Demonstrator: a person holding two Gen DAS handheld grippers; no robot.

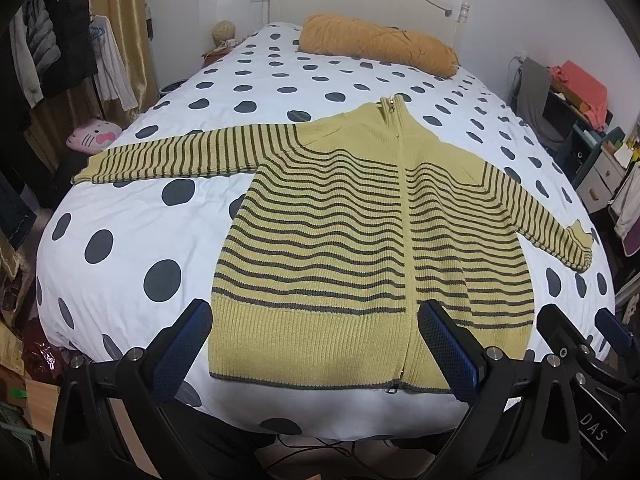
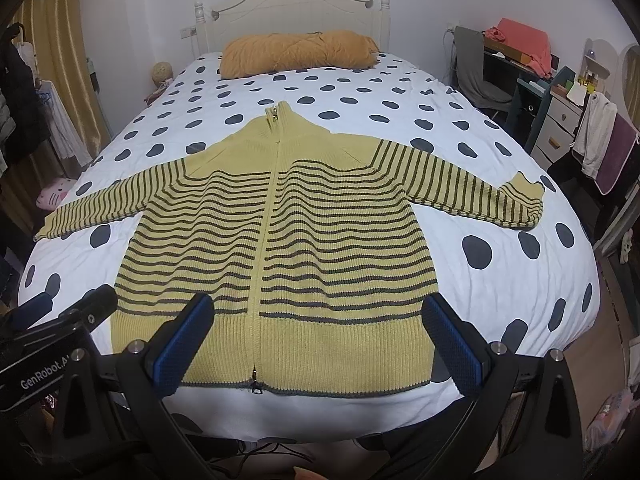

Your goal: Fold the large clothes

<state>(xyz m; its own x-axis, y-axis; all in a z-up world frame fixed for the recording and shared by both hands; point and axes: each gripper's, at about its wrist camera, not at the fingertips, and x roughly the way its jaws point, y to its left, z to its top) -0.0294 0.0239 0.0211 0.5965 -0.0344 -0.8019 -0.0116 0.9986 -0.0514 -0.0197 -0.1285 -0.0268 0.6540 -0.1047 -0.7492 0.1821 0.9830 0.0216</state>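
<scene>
Bare bedspread (image 2: 500, 280) is lying open around the cardigan (image 2: 280, 240). An orange pillow (image 2: 296, 52) is blocking the headboard end.

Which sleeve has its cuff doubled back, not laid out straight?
The cardigan's right-hand sleeve: its cuff curls back on itself. The left-hand sleeve lies flat and straight.

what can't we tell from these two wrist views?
- Cardigan back side: hidden against the bed, both views.
- Hem corners: covered by the left gripper finger in the left view, the right gripper fingers in the right view.
- Floor near the bed foot: cut off by the bottom edge and gripper bodies.
- Desk clutter: too small.
</scene>
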